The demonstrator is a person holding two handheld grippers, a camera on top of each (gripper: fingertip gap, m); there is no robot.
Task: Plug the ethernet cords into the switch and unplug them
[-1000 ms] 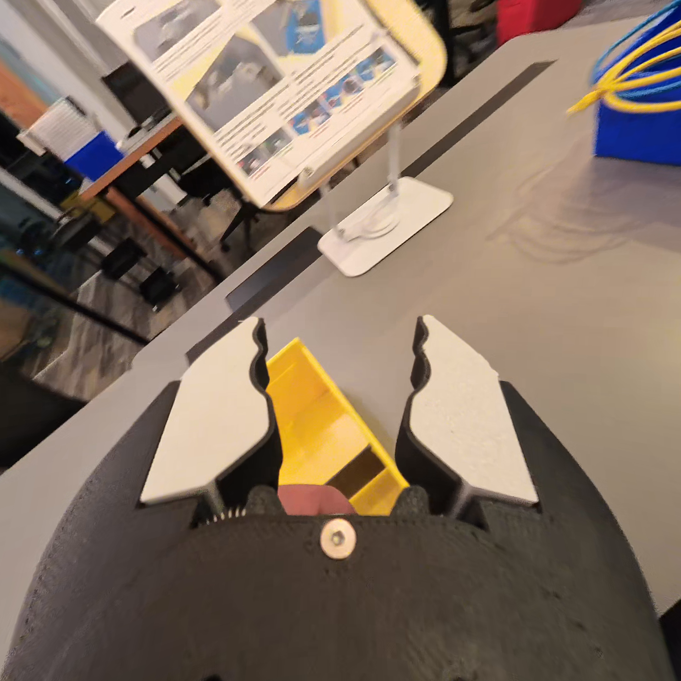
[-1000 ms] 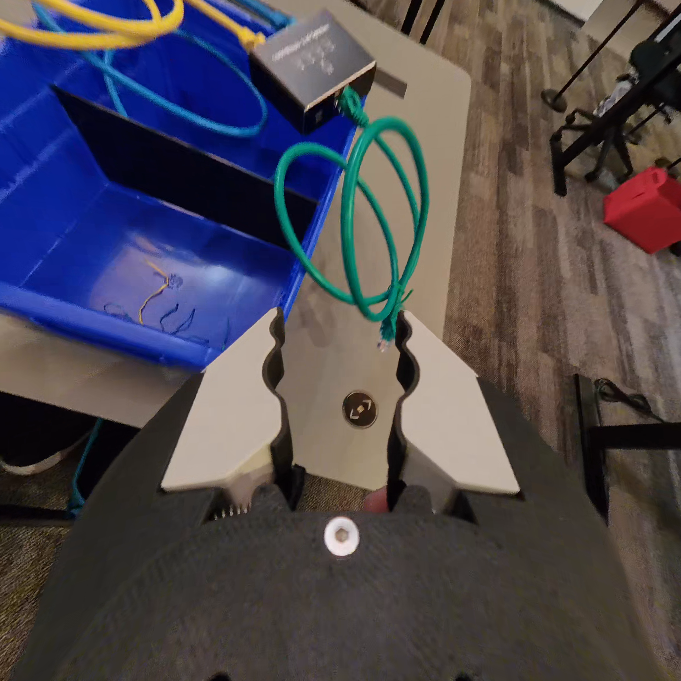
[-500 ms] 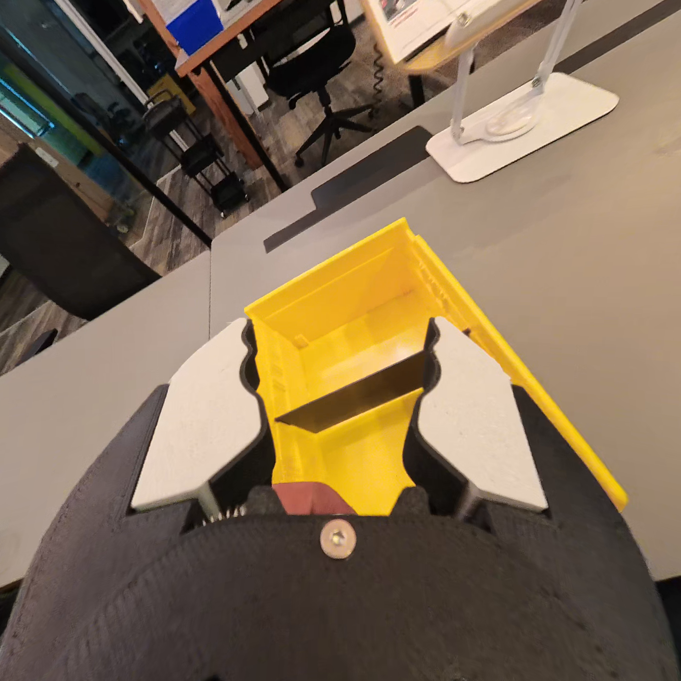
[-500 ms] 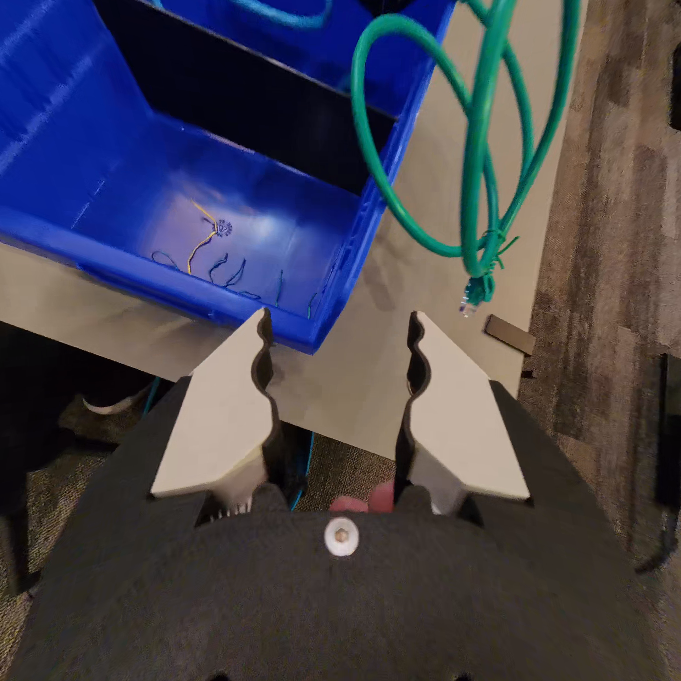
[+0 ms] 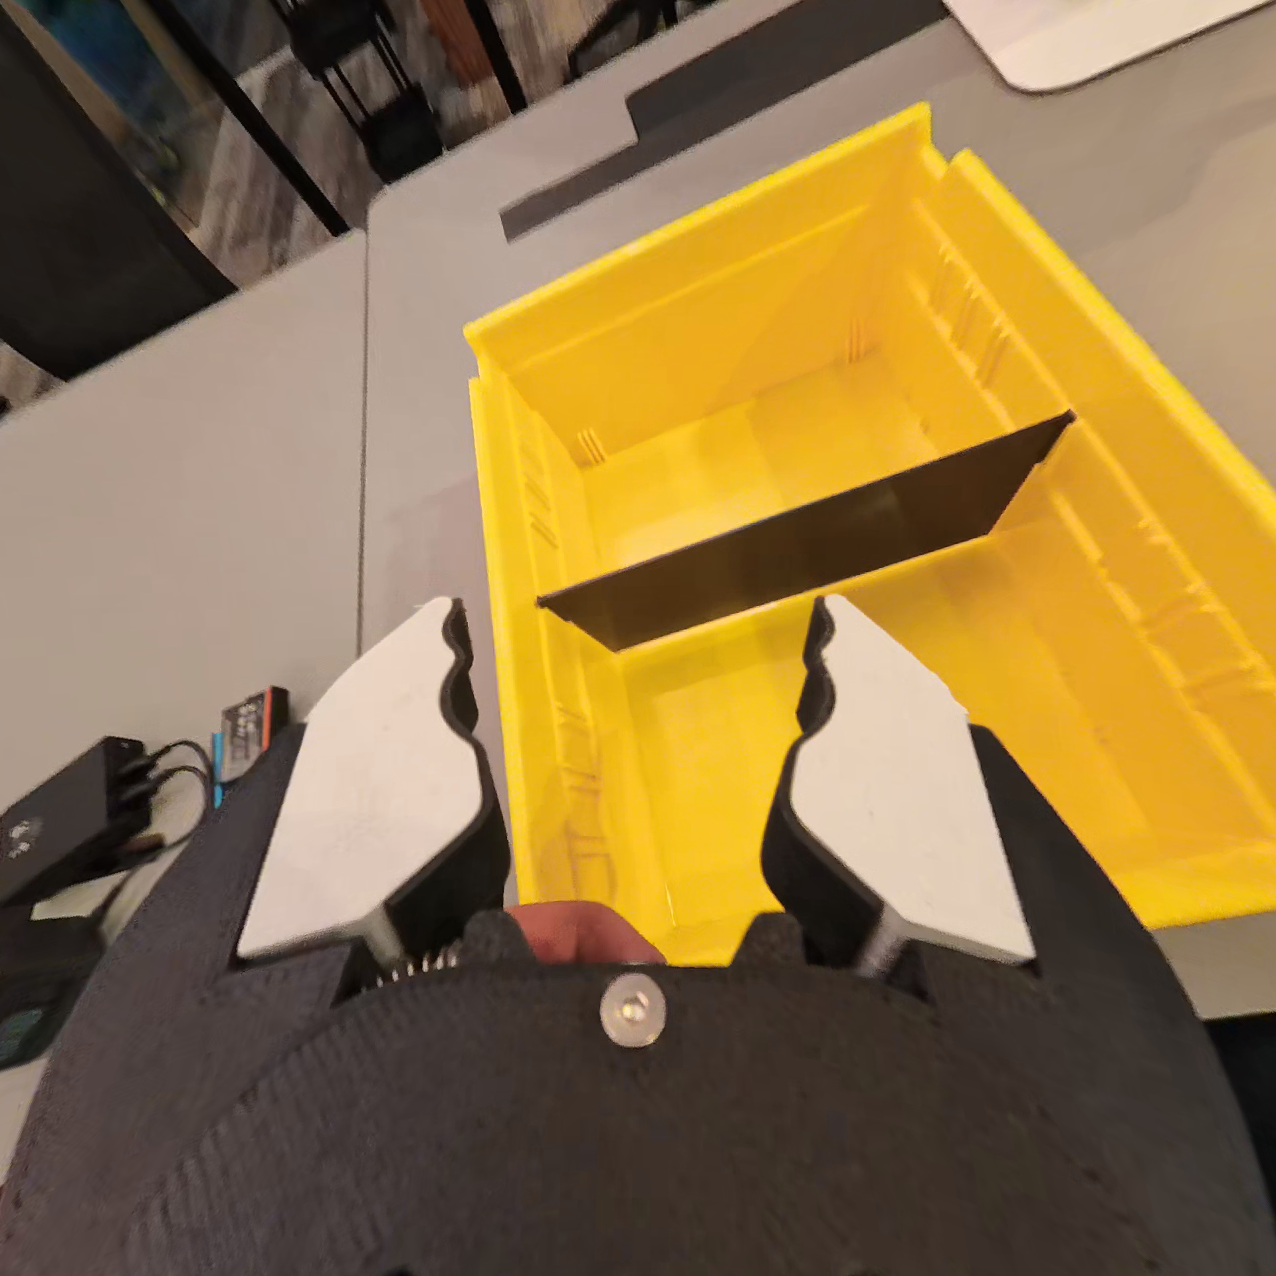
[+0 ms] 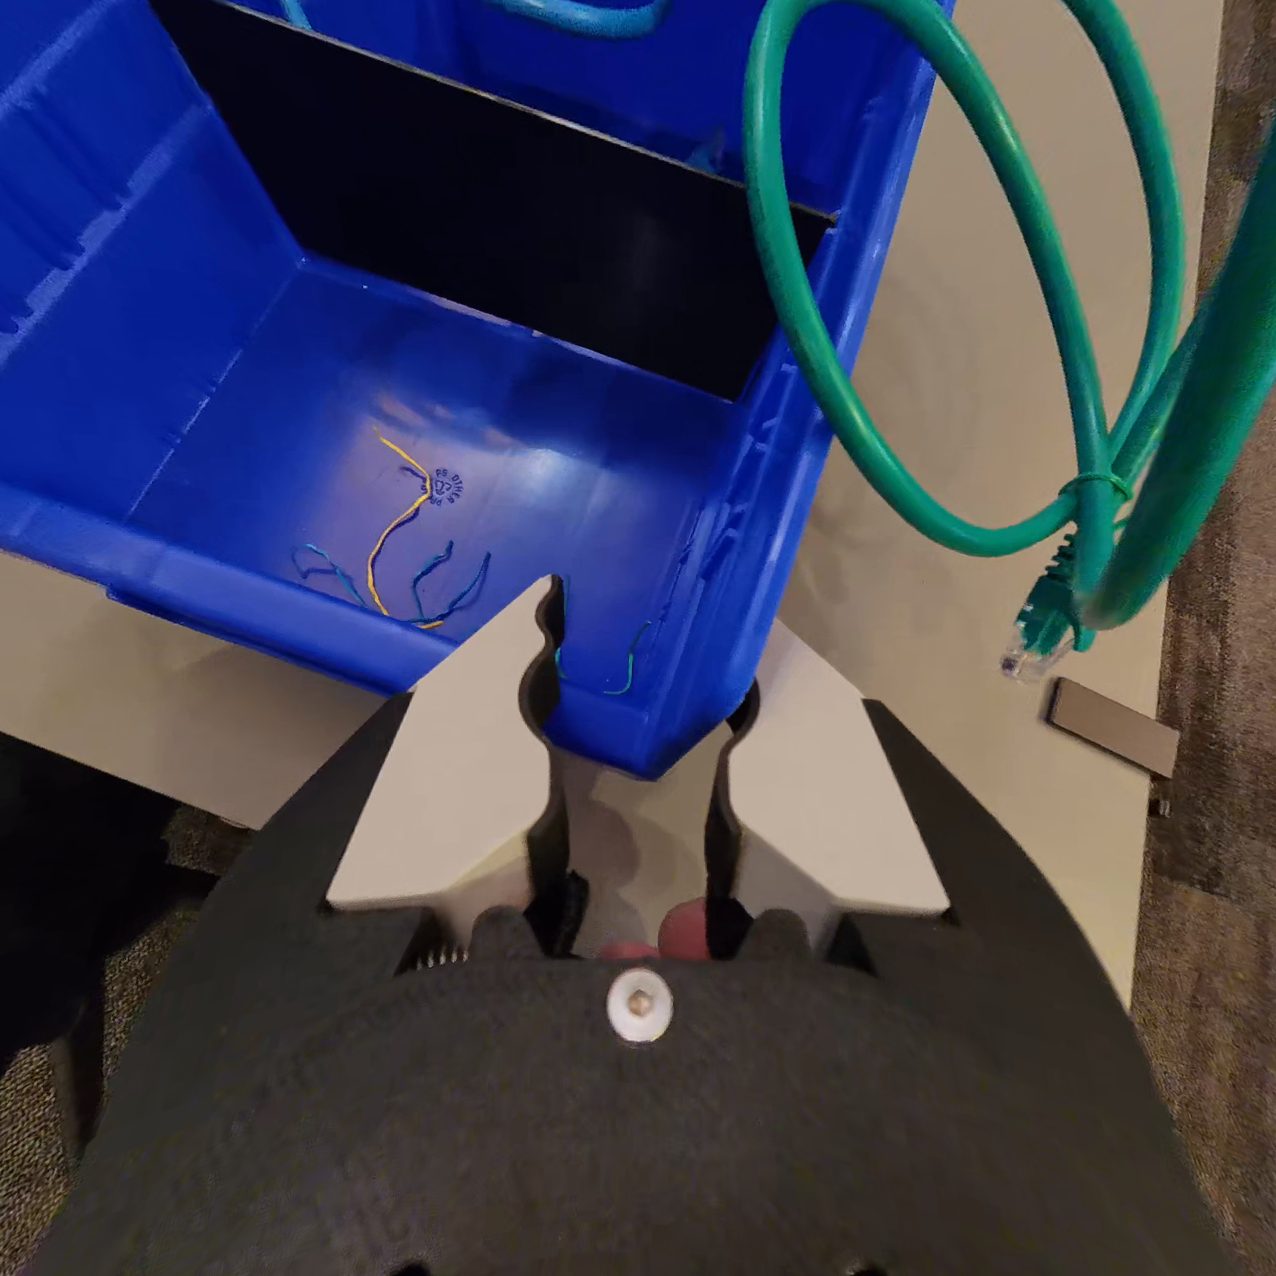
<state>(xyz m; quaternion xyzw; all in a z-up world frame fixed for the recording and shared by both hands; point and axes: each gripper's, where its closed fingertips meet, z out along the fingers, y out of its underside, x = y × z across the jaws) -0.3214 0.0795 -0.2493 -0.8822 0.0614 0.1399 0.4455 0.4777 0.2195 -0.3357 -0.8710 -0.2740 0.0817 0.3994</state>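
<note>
The right gripper has dropped toward the blue bin's corner — jaws apart, empty — while the green cord now hangs right of it, plug free, so nothing is grasped. The left gripper, also open, has swung over the yellow bin; moulded writing on the blue floor — probably a recycling stamp.

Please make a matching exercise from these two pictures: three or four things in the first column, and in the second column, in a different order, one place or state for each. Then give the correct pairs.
Things:
1. yellow bin
2. green cord
3. thin wire scraps
4. black divider

Places or states:
A. hanging in loops beside the blue bin, plug end free
B. lying on the floor of the blue bin's near compartment
C. both compartments empty, under the open left hand-held gripper
D. standing across the blue bin

Pairs: 1-C, 2-A, 3-B, 4-D
</note>
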